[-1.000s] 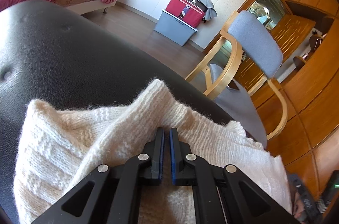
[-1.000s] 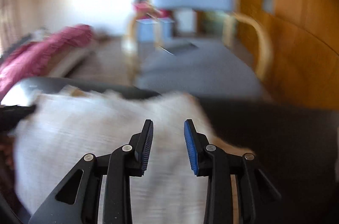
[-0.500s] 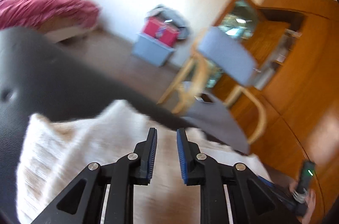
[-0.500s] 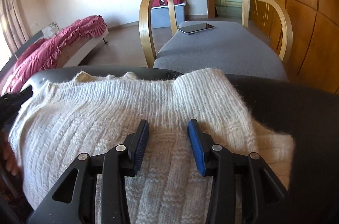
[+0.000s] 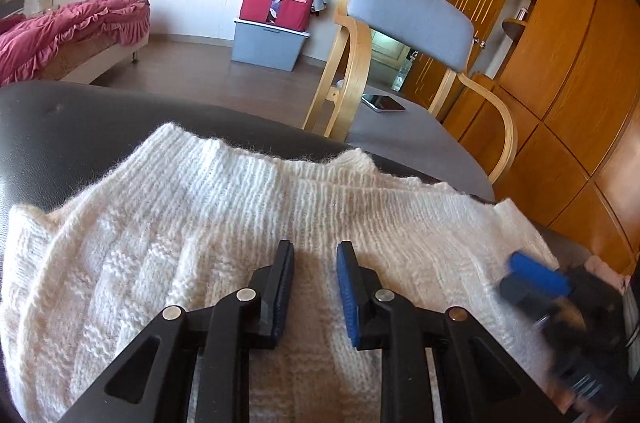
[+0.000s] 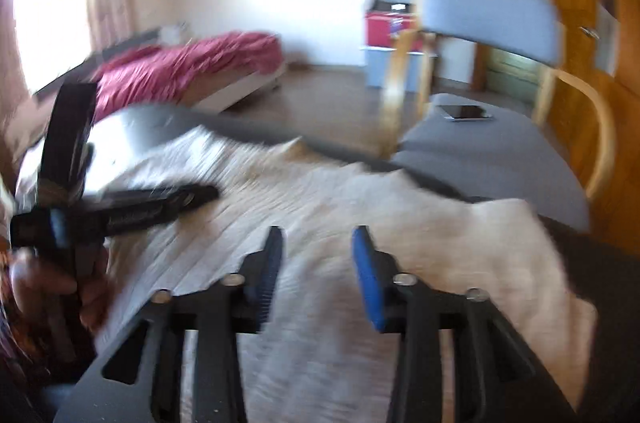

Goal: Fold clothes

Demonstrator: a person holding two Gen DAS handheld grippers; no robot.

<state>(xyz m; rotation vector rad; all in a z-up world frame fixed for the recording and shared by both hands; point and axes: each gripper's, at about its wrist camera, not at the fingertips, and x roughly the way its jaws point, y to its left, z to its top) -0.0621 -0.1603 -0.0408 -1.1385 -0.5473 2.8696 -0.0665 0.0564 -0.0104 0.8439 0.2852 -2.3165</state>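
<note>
Left wrist view first: the left tongs (image 5: 314, 287) hang over the white knit sweater (image 5: 224, 235), jaws apart after just opening, nothing pinched between the pads, only knit showing below the gap. The sweater lies spread on the dark padded tabletop (image 5: 80, 127), its ribbed far edge running from about 10 o'clock across to 2 o'clock, wavy rather than straight, with a small peak near 12. Bare dark surface shows beyond that edge and round to 9 o'clock, so there is open room on the far and left sides. At 4 o'clock the right tongs (image 5: 532, 275) come in blurred over the sweater's right border, one blue pad showing. Past the tabletop, at 1 o'clock, a grey-cushioned wooden chair (image 5: 408, 19) stands close against the far rim, a phone (image 5: 383, 102) flat on its seat; a red bed (image 5: 68, 23) sits at 10 o'clock, and a grey bin with a red box (image 5: 272, 31) at 12 against the wall. Over to the right wrist view, heavily smeared: the right tongs (image 6: 316, 271) sit above the sweater (image 6: 360, 223), jaws apart though just narrowing, no fabric between the pads. The sweater's right edge drops off at 3 o'clock onto dark tabletop (image 6: 600, 263), free surface there. At 9 o'clock the left tongs (image 6: 176, 201) reach over the knit, held in a hand (image 6: 52, 287). The chair (image 6: 492, 19) crowds the far rim at 1 o'clock.
</note>
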